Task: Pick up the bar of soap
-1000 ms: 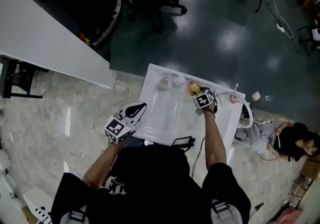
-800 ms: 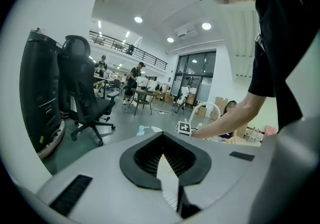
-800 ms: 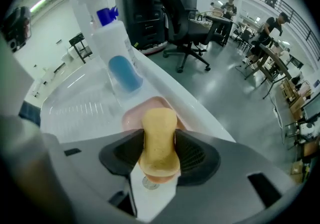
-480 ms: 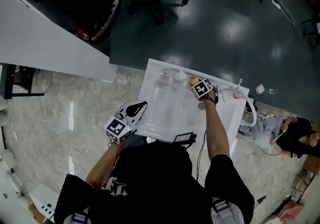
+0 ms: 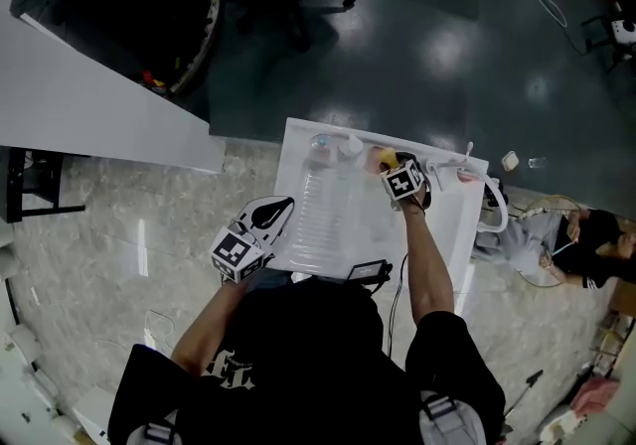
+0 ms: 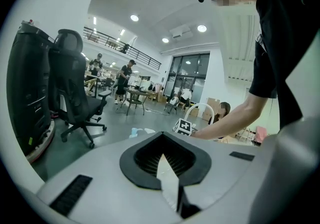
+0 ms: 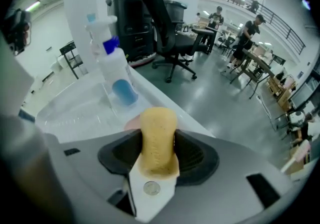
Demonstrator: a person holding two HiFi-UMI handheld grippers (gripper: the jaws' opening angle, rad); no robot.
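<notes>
The yellow bar of soap [image 7: 158, 140] lies lengthwise between the jaws of my right gripper [image 7: 156, 165], its far end over a pink patch [image 7: 131, 122]. The jaws stand wide, and I see no squeeze on the bar. From the head view, the soap [image 5: 385, 157] sits at the back rim of the white sink [image 5: 298, 147], just ahead of the right gripper [image 5: 397, 169]. My left gripper [image 5: 270, 219] hangs at the sink's front left edge, away from the soap. Its jaws [image 6: 168, 180] are shut and hold nothing.
A spray bottle of blue liquid [image 7: 118, 77] stands left of the soap, also at the sink's back [image 5: 324, 148]. A black device [image 5: 364, 275] sits on the front rim. A white hose [image 5: 492, 220] hangs at the right side. A person [image 5: 581, 244] sits on the floor at the right.
The right gripper has moved a little toward the sink's back rim, closer to the soap. The left gripper has stayed at the sink's front left edge.
</notes>
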